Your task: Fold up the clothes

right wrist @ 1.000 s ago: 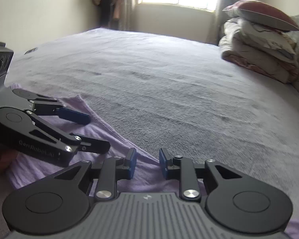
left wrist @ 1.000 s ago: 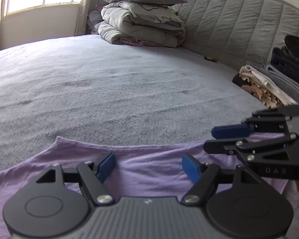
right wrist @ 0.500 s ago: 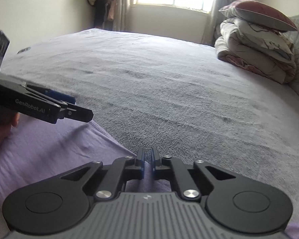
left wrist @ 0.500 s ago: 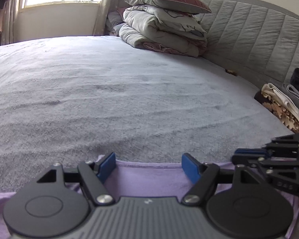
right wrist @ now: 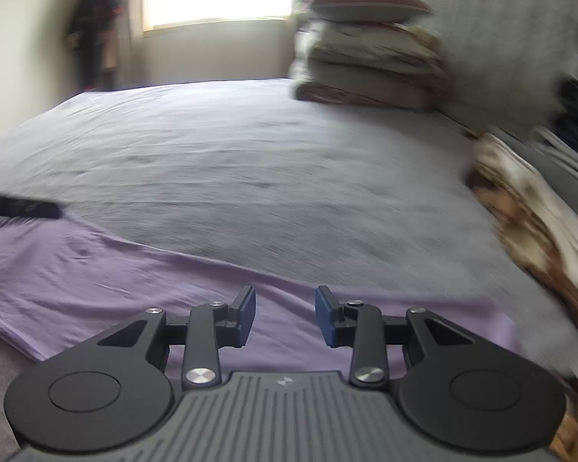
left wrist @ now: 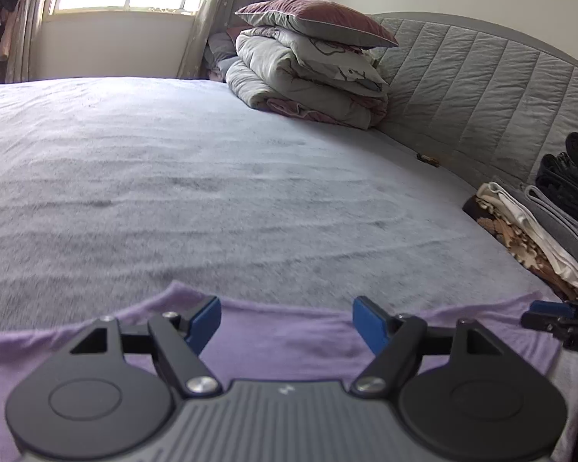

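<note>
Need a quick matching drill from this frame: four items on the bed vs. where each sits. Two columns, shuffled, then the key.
Items:
1. purple garment
2. maroon pillow
3. folded clothes stack
4. left tongs

Places:
A. on top of the folded duvet by the headboard
B. along the bed's right edge in the left wrist view
C. spread flat at the near edge of the grey bedspread
D. open, above the purple fabric, nothing between the pads

Pairs: 1-C, 2-A, 3-B, 4-D
</note>
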A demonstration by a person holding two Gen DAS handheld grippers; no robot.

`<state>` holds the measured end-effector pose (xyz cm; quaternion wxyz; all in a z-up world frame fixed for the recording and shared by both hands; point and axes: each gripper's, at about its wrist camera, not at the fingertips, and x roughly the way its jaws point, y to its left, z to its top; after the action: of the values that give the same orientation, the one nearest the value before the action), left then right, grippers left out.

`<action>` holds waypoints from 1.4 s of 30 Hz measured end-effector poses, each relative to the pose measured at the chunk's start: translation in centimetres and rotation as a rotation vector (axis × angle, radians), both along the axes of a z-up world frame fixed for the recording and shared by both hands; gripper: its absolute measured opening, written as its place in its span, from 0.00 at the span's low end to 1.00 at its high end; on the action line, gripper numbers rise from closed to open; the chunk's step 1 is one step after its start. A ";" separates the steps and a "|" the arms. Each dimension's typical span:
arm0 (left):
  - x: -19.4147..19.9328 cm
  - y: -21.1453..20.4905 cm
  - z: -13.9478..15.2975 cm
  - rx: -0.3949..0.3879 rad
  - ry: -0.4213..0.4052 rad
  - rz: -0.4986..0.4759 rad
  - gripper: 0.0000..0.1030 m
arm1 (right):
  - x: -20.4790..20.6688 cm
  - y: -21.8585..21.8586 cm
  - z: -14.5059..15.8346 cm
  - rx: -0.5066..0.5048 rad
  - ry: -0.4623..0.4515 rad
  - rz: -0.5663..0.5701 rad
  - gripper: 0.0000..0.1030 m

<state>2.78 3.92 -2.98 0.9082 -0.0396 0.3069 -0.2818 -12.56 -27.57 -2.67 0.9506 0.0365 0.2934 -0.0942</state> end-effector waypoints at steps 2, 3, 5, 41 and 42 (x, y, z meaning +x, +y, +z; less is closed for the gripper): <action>-0.9 0.0 0.1 0.020 0.005 -0.006 0.78 | -1.8 -1.6 0.1 0.044 -0.002 -0.070 0.36; -1.3 -0.1 0.2 0.030 0.006 -0.008 0.79 | -2.6 -2.4 0.1 0.067 -0.005 -0.102 0.36; -2.1 0.0 0.4 0.042 0.007 -0.007 0.81 | -4.3 -3.7 0.0 0.115 -0.014 -0.159 0.36; -2.9 3.5 -0.5 0.009 0.199 0.134 0.83 | -4.7 -7.7 -5.0 0.358 -0.163 -0.491 0.16; -2.9 3.6 -0.5 0.003 0.196 0.135 0.83 | -4.4 -7.6 -4.9 0.337 -0.156 -0.473 0.08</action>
<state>-0.17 7.52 -3.46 0.8908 -0.0864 0.3914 -0.2142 -16.96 -35.15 -7.54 0.9025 0.2682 0.2144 -0.2600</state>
